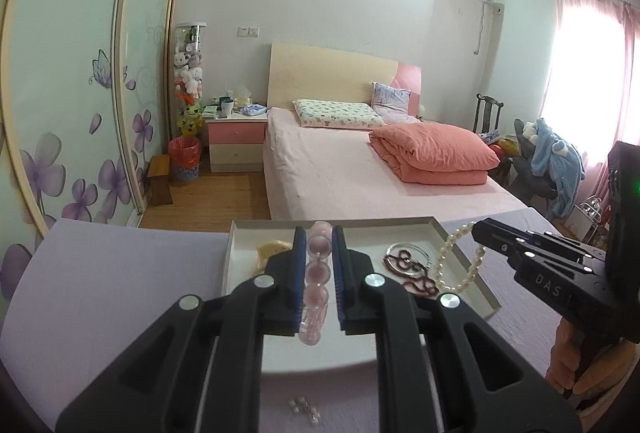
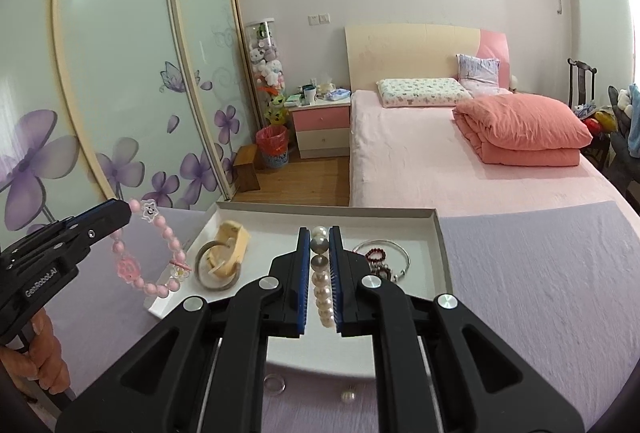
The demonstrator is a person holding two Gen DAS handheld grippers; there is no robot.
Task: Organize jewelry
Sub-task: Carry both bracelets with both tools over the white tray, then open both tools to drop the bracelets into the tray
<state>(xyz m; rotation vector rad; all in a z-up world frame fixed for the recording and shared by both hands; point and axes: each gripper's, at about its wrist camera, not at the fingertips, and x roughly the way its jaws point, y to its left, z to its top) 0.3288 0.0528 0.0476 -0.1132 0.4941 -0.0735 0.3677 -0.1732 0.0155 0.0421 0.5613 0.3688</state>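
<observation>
At nine o'clock in the right wrist view we see our left gripper (image 2: 130, 211), its fingers pinched on the pink bracelet (image 2: 150, 253), which hangs from the tips in a loop with a star bead at twelve o'clock and a flower bead at seven. Just right of it, at the tray's (image 2: 440, 233) nine o'clock end, a cream bangle (image 2: 230, 247) lies inside with a metal ring (image 2: 214, 267) against it. In the left wrist view the pink beads (image 1: 318, 269) sit squeezed between the blue pads (image 1: 299, 273). At the middle of the right wrist view our right gripper (image 2: 320, 261) is clamped on the pearl bracelet (image 2: 322, 293), pearls lined up between its pads. Toward three o'clock in the tray lie a dark red bead bracelet (image 2: 376, 257) and a thin silver bangle (image 2: 400, 257), touching. The tray rests on the lilac cloth (image 2: 540, 293). At six o'clock, under the right gripper, a small ring (image 2: 275, 381) and a loose pearl (image 2: 348, 397) lie on the cloth, apart from each other.
</observation>
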